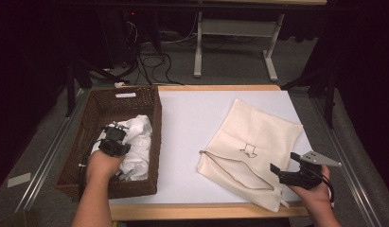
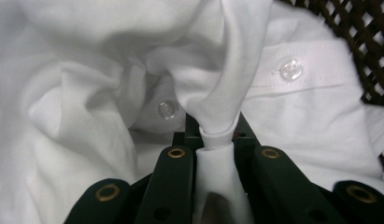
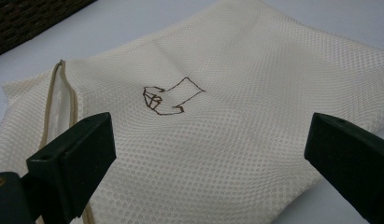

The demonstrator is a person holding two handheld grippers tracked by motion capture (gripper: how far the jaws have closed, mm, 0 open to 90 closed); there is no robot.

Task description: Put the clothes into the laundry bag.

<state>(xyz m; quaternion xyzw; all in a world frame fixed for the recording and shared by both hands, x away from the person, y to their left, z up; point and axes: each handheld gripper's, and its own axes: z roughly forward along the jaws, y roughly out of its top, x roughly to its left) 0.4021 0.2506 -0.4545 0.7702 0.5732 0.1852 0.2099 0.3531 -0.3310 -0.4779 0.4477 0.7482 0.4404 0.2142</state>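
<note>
Left gripper (image 2: 213,140) pinches a white shirt (image 2: 87,93) fold — its tip buried in cloth (basket (image 1: 149,109)) — right gripper (image 3: 208,154) wide.

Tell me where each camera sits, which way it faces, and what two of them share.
High view: above the person's side, looking forward and down on table, wicker basket, mesh bag; both forearms and grippers show.
Left gripper view: on left gripper, facing into the basket; jaws pinch white shirt.
Right gripper view: on right gripper, facing the bag; jaws open.
Shared: bag's brown emblem, high and right gripper views.
</note>
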